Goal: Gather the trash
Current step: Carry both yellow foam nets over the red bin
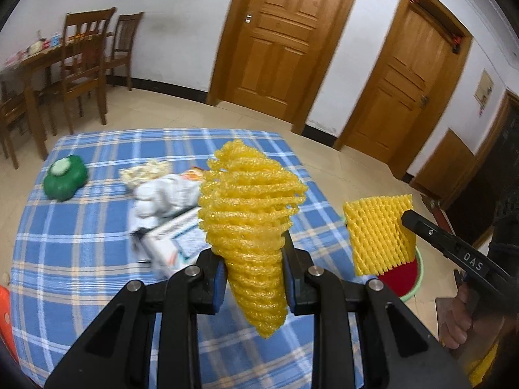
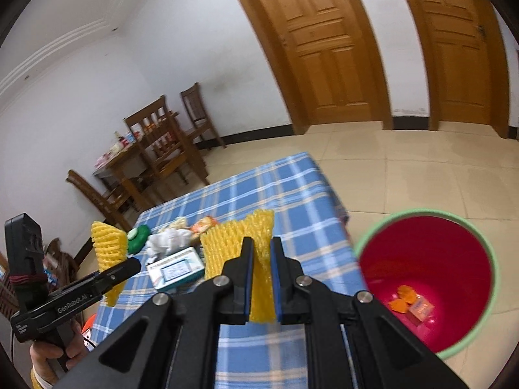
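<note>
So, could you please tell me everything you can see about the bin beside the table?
The bin is a round plastic bucket, deep pink-red inside with a pale green rim. It stands upright and open on the tiled floor, just off the corner of the table with the blue checked cloth. A few orange scraps and a small carton lie at its bottom. Nothing else touches it.

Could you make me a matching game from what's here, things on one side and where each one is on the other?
Things:
1. Left net
2. Right net
3. Green toy
4. Orange scraps

Places:
A. In the bin
B. On the tablecloth
C. Clamped by the left gripper
D. Clamped by the right gripper

Pairs: 1-C, 2-D, 3-B, 4-A
</note>
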`<state>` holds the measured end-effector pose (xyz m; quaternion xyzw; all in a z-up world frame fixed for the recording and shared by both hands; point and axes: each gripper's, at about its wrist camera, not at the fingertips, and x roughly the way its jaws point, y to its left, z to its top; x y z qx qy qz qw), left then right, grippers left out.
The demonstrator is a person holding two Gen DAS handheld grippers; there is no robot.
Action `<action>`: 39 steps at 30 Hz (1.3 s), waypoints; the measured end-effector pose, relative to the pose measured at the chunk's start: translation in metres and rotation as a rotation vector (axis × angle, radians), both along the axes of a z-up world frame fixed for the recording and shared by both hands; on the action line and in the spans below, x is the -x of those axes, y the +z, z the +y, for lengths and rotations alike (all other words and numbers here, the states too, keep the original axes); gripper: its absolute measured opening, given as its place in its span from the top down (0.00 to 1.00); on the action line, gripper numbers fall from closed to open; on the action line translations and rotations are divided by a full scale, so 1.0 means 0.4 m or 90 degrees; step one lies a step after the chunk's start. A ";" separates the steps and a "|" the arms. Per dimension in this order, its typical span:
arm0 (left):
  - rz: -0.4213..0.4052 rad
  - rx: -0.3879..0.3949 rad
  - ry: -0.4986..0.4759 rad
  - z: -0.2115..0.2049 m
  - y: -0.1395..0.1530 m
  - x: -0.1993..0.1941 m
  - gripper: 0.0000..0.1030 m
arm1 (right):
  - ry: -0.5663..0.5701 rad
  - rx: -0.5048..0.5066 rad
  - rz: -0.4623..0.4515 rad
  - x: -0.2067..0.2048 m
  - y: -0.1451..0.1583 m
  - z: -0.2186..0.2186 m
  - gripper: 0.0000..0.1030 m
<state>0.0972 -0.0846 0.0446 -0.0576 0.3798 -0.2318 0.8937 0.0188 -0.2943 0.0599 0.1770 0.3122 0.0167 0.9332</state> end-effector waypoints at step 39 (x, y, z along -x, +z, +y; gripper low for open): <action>0.062 -0.093 -0.309 -0.616 -0.158 0.018 0.72 | -0.284 0.001 0.102 0.197 -0.168 -0.424 0.81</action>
